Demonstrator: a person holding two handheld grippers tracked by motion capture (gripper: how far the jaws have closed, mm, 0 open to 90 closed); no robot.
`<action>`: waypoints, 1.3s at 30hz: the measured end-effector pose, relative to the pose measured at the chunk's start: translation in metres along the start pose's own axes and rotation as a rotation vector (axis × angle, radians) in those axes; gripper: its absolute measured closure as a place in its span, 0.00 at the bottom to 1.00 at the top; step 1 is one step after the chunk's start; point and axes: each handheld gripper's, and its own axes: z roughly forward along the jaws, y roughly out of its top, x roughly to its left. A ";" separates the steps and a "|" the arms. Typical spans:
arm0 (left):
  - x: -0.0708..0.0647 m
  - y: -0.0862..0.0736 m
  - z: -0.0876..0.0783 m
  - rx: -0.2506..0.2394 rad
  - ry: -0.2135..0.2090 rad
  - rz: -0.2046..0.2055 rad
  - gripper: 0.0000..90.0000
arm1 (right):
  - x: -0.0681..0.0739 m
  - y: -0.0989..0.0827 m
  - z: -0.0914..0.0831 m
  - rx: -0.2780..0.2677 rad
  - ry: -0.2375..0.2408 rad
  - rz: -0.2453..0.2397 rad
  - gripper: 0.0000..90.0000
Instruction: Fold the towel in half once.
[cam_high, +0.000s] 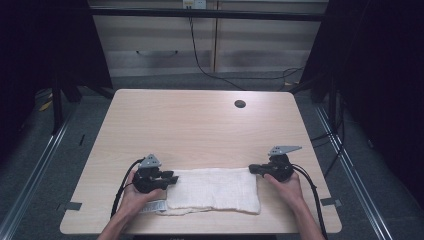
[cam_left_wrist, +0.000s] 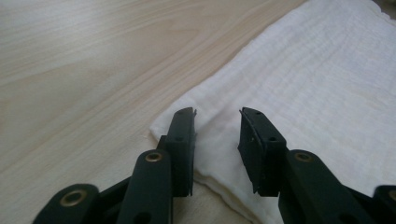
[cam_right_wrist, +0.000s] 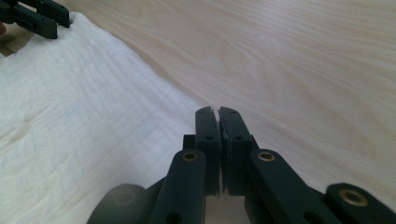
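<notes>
Left gripper (cam_left_wrist: 217, 140), jaws apart, straddles the white towel (cam_high: 215, 190) corner; right gripper (cam_right_wrist: 218, 116) (jaws together) pinches the opposite corner.

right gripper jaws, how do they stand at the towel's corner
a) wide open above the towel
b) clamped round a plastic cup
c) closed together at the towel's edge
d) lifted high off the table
c: in the right gripper view the right gripper has its jaws pressed together with no gap, right at the corner edge of the white towel lying on the table.
</notes>
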 end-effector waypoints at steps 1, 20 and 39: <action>0.002 0.001 -0.002 -0.008 0.008 -0.001 0.69 | 0.000 0.000 0.000 -0.004 0.001 -0.001 0.97; 0.030 0.012 0.012 0.001 -0.018 -0.072 0.64 | -0.001 0.000 0.001 -0.003 0.005 0.001 0.97; 0.013 0.013 0.015 0.041 -0.052 0.014 0.94 | 0.000 0.002 0.000 -0.016 0.001 0.009 0.97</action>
